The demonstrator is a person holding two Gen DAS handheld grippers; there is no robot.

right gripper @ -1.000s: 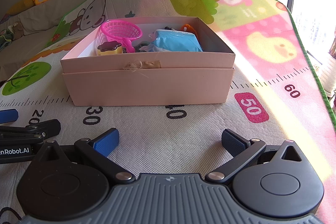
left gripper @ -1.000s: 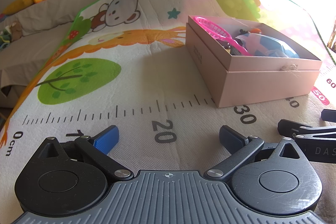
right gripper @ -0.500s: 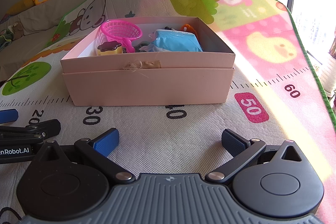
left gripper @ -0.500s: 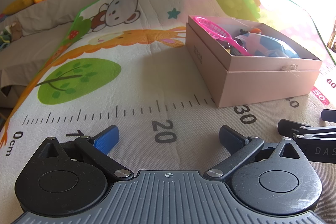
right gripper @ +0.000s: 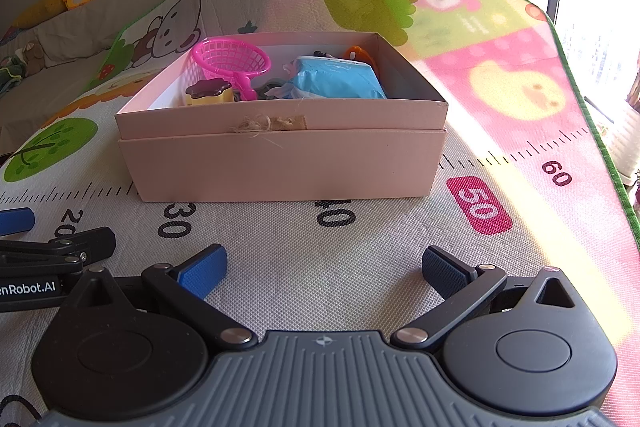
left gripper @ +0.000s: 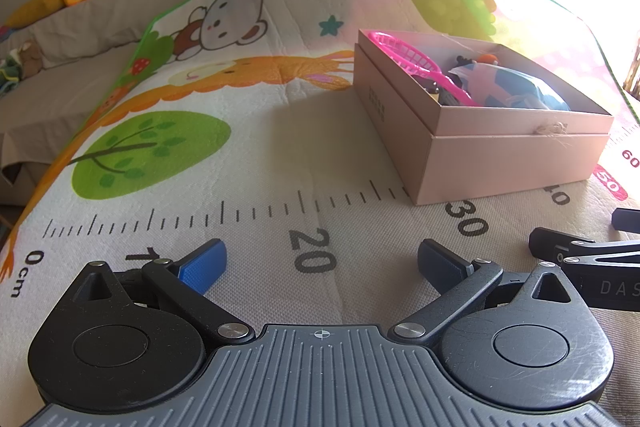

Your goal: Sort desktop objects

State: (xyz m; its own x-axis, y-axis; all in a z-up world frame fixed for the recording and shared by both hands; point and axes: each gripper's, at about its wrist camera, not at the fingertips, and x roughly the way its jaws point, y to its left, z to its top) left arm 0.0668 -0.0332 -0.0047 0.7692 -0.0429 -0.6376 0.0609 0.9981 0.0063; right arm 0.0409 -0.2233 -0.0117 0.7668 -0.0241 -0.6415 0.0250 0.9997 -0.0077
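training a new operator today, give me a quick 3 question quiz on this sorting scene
1. True or false: both tongs, the left tongs and the right tongs, are open and hold nothing.
2. Multiple choice: where is the pink net basket? A) on the mat beside the box B) inside the pink box C) between the right tongs
3. Fill in: in the right wrist view, the printed number on the play mat nearest the box's front left corner is ___.

Key: 1 true; 2 B; 3 30
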